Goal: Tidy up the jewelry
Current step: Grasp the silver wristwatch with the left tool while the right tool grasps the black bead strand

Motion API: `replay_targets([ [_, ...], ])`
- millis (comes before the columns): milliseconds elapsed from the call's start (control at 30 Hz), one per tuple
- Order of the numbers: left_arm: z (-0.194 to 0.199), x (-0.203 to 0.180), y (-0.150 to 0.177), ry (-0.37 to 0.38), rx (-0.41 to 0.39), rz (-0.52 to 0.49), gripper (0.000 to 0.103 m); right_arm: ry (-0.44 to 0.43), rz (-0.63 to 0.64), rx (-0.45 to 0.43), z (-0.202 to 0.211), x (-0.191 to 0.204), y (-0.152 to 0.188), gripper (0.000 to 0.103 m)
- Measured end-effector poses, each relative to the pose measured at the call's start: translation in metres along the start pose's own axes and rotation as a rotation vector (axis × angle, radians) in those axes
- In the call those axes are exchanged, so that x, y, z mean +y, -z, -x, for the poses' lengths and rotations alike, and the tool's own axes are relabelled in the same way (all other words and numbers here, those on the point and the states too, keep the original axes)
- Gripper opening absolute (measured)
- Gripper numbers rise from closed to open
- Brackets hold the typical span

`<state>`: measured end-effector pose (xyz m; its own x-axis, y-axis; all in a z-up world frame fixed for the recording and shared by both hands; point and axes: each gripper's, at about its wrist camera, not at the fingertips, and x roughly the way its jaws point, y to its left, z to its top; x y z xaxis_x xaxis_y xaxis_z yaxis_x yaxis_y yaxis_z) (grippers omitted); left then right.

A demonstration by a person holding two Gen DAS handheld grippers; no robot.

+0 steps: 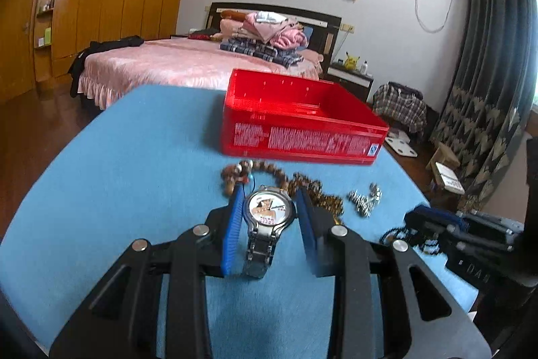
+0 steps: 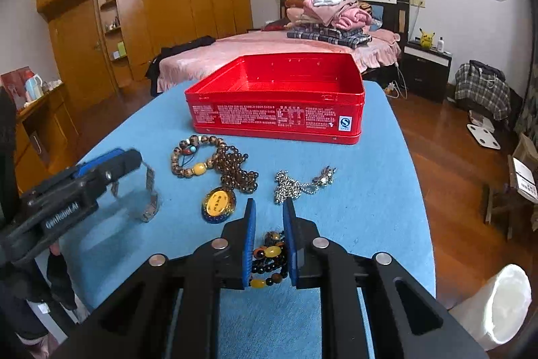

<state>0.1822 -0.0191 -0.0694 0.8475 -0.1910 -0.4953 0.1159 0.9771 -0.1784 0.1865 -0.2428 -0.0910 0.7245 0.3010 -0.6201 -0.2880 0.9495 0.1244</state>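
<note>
Blue-padded grippers each hold a piece of jewelry above the blue tablecloth [image 2: 376,164], short of the open red metal tin [image 2: 279,96].

Steel shows in the left gripper [image 1: 269,217]: its jaws stand partly closed on a silver wristwatch with a picture dial and metal link band [image 1: 269,211], the blue pads pressing the case from both sides and the band hanging down. The right gripper [image 2: 269,231] has its jaws nearly together, clamped on a bracelet of dark, amber and yellow beads [image 2: 270,261]. On the cloth between the grippers and the tin lie a brown wooden bead bracelet with a yellow bead [image 2: 191,157], a dark bead necklace with a round yellow pendant [image 2: 232,177] touching it, and, apart to the right, a silver ball chain with a charm [image 2: 299,184]. The tin looks empty inside.
</note>
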Motion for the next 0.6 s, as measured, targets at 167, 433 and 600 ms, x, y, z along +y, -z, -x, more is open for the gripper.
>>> replay_targets([
  [167, -0.003, -0.001, 0.006, 0.003, 0.019, -0.008, 0.031, -0.006, 0.018, 0.109, -0.010, 0.005, 0.015, 0.019],
  [433, -0.007, 0.002, 0.016, -0.005, 0.052, -0.009, 0.031, 0.018, 0.001, 0.138, -0.008, 0.002, 0.030, 0.043],
  [600, -0.007, 0.003, 0.017, -0.006, 0.053, -0.010, 0.031, 0.055, 0.055, 0.175, -0.020, 0.006, 0.027, 0.019],
])
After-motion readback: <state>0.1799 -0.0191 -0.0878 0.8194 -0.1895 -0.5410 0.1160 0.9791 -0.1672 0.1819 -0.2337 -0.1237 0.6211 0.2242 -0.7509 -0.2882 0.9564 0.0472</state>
